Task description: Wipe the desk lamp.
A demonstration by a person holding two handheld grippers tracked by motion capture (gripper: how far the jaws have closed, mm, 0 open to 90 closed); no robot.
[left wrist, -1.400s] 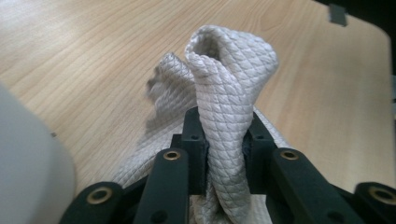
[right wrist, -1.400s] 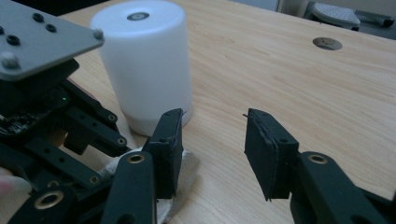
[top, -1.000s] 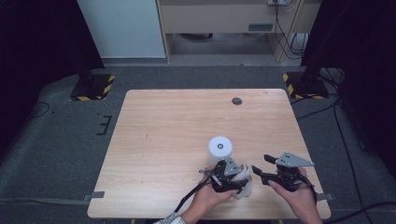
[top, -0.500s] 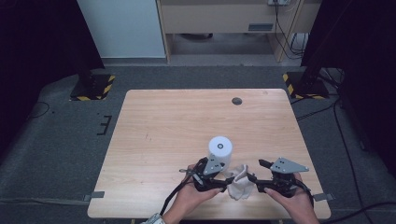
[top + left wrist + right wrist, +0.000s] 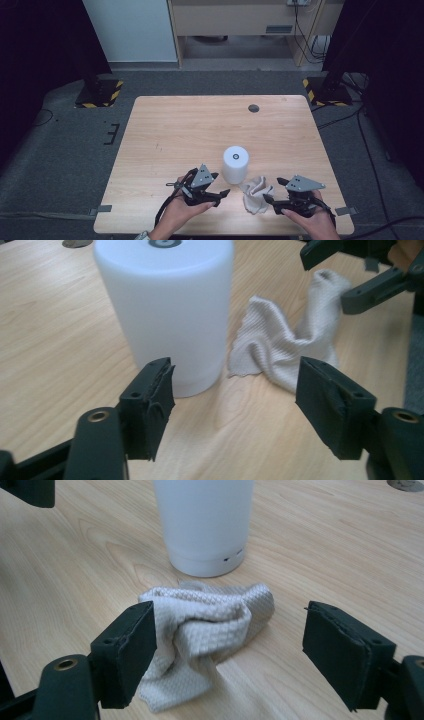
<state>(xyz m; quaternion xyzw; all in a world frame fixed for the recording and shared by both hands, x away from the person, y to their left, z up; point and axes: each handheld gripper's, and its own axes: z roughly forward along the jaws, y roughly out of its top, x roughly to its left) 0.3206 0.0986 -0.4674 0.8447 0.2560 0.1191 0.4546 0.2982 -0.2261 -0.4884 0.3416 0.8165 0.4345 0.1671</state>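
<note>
A crumpled beige cloth (image 5: 256, 194) is found on the wooden table (image 5: 165, 135), near the front edge. It lies just beside the foot of an upright white cylinder (image 5: 235, 164), on that cylinder's near right side; in the right gripper view the cloth (image 5: 210, 630) is seen bunched in folds in front of the cylinder (image 5: 205, 520), and whether the two touch cannot be told.

The left gripper (image 5: 220, 194) is held low over the table to the left of the cylinder. Its jaws have just been opening and stand apart, with nothing between the pads. In its own view the cylinder (image 5: 167, 310) is seen ahead and the cloth (image 5: 285, 340) to the right.

The right gripper (image 5: 270, 201) is held at the right of the cloth. Its jaws have just been opening and stand wide; the cloth lies between them, against the left pad, and is not clamped.

A small dark disc (image 5: 254, 108) is noted at the far side of the table, well apart from the rest.
</note>
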